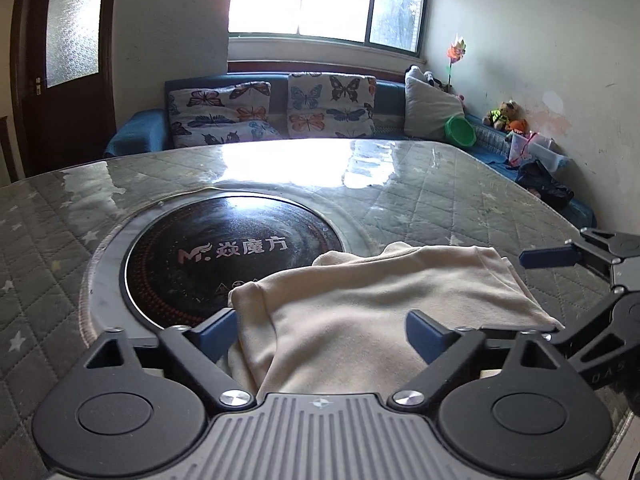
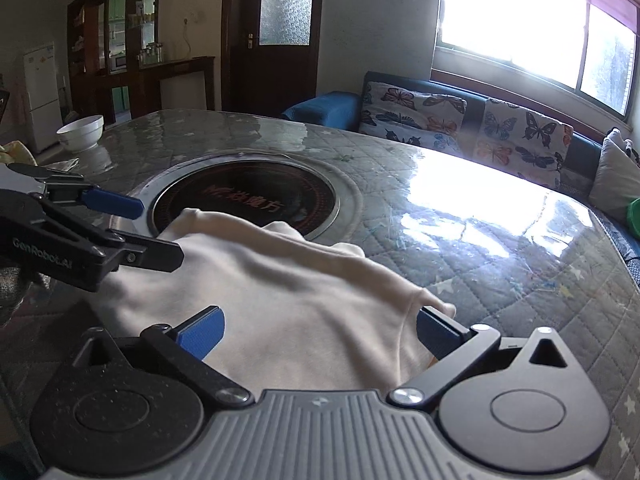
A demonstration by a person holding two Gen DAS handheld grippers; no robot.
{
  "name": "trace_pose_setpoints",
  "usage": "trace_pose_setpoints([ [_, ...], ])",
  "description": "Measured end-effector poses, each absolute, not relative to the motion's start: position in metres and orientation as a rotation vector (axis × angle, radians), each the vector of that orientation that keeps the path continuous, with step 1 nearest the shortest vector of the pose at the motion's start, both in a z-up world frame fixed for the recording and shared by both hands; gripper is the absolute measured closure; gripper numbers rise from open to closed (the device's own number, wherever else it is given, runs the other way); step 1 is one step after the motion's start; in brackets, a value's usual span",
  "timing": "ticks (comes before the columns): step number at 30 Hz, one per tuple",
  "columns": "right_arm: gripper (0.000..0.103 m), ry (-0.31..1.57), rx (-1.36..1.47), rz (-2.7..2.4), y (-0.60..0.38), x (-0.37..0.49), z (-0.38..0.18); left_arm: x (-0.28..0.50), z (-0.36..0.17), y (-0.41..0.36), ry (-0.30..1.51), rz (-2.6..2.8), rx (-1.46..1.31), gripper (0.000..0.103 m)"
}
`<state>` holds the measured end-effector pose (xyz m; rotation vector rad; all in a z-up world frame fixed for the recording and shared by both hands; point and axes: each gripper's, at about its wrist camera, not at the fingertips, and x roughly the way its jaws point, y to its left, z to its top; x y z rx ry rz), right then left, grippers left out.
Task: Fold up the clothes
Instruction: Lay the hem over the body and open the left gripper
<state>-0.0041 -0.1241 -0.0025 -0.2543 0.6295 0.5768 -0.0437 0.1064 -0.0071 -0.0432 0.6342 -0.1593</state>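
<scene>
Left wrist view: cream garment point(image 1: 360, 304) lies part-folded on quilted surface point(image 1: 460, 200), far edge overlapping round inset cooktop point(image 1: 224, 248). Left gripper point(image 1: 322, 330) and right gripper point(image 2: 320, 330) both w/ jaws spread, nothing held; cloth runs between each pair at near edge. Judgement: pinch near hem at both corners evenly, lift low, carry fwd keeping edge taut to avoid skewed crease.

Garment point(image 1: 360, 300) on table point(image 1: 460, 200), partly over inset cooktop point(image 1: 224, 256); sofa point(image 1: 276, 108) behind.
</scene>
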Motion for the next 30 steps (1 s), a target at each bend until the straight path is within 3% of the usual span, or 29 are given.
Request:
trace_pose_setpoints([
  [30,0.000,0.563,-0.288,0.594,-0.121,-0.068,-0.010,-0.102,-0.014,0.111,0.637,-0.062,-0.039,0.000],
])
